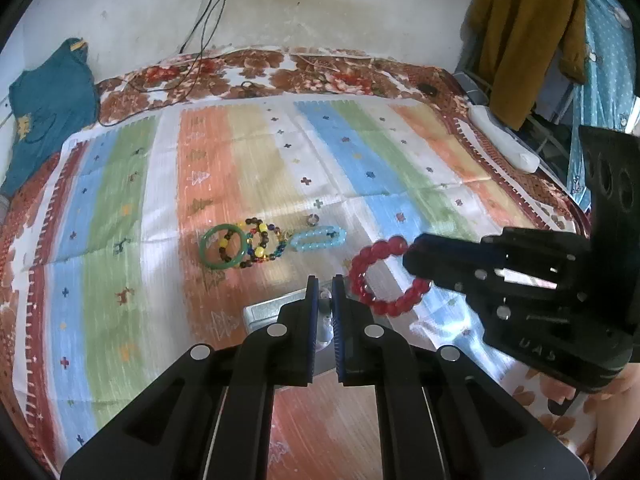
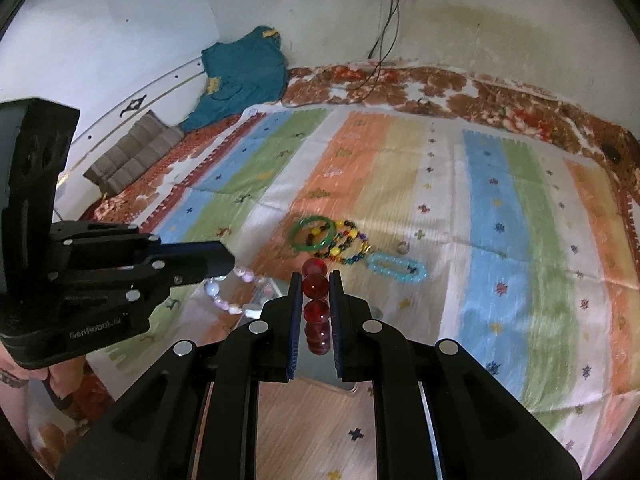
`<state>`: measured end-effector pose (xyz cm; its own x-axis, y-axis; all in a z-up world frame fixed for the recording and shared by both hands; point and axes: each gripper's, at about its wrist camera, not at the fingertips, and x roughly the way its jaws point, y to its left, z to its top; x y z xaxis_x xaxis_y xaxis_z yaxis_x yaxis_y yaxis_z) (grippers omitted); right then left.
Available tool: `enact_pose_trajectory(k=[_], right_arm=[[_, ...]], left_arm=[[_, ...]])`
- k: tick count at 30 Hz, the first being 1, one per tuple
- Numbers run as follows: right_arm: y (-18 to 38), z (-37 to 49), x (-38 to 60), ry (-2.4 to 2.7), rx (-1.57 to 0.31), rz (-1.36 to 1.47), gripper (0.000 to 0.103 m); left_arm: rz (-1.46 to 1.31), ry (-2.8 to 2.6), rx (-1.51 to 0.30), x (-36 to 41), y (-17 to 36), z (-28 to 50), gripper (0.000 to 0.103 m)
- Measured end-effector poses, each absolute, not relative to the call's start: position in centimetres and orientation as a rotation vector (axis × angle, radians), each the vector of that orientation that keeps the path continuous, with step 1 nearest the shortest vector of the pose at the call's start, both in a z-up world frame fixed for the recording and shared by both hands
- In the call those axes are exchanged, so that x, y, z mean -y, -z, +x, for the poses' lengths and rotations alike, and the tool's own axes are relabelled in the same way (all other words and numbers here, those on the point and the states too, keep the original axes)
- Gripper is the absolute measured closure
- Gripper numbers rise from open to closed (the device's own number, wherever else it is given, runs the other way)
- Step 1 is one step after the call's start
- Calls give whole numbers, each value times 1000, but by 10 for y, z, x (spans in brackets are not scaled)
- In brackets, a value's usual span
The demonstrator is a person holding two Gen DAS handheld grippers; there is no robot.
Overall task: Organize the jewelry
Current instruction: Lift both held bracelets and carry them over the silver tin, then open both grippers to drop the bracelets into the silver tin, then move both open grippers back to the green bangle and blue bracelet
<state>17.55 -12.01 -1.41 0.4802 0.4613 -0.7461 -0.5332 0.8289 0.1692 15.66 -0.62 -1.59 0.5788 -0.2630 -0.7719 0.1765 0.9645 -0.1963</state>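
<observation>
Two matte-black tools: the left tool (image 1: 325, 284) and right tool (image 2: 315, 280) carry blue-ribbed finger pads and round silver screw heads. White lettering marks their housings.

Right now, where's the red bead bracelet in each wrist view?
Left wrist view: the red bead bracelet hangs right of centre, held at its upper right by the right gripper, above the striped cloth.
Right wrist view: bottom centre, seen edge-on as a column of beads between that gripper's fingers.
Shared landmark: the green bangle, left end of the jewelry row on the cloth.
</observation>
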Motion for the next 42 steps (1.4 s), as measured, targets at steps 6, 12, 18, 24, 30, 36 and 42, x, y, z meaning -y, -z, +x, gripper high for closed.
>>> enact_pose_trajectory(k=[6,12,18,24,30,36,42], right_arm=[[21,183,132,-536,-901,-79,74],[26,193,144,-492,-922,-54,67],[32,196,142,-475,-934,-76,60],[34,204,148,-443,-943,-62,53],[39,212,149,-431,-956,-67,47],[41,218,154,-416,-972,-36,37],[45,225,154,-401,-983,-33,33]], left_arm=[[-142,201,-919,-9,18,156,86],[-156,171,-933,-17,23,158,78],[-149,141,-939,-21,27,165,65],[-167,79,-954,-35,36,174,54],[-169,22,-954,-43,40,180,45],[-160,-19,-971,-48,49,189,39],[-170,-51,-958,-53,50,194,31]])
